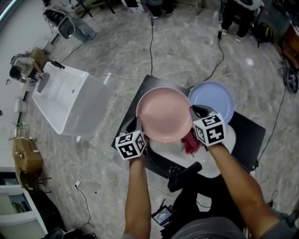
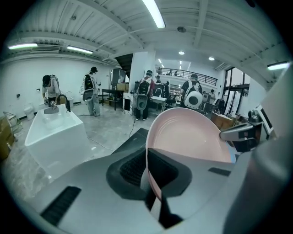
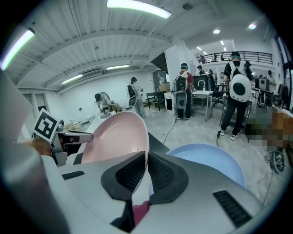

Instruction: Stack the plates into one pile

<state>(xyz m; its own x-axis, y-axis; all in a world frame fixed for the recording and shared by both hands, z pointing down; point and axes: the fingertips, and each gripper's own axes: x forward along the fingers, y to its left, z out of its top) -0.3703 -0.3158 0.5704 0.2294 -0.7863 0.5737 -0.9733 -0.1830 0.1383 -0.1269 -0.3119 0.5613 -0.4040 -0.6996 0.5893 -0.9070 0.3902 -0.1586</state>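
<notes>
The pink plate (image 1: 163, 114) is held up between the two grippers, above the black table (image 1: 247, 135) and partly over a white plate (image 1: 211, 167) that lies on it. The left gripper (image 1: 137, 123) has its jaws nearly together, pinched on the plate's left rim. In the left gripper view the thin rim runs straight down between the ribbed pads (image 2: 132, 167). The right gripper (image 1: 196, 112) grips the opposite rim in the same way, its jaws closed to a narrow slit with the pink edge between them. A blue plate (image 1: 217, 98) rests on the far right part of the table, just beside the pink one. A red thing (image 1: 190, 142) shows below the pink plate's near edge, over the white plate; what it is I cannot tell.

The table is a small, dark, square top standing on a grey marbled floor (image 1: 187, 46). A black cable (image 1: 151, 46) trails across the floor towards it. To the left stands a white basin unit (image 1: 70, 102) with a tap. The gripper views show a large hall with white walls, a ribbed ceiling with strip lights (image 2: 153, 13) and several people (image 2: 91, 89) standing far off by benches.
</notes>
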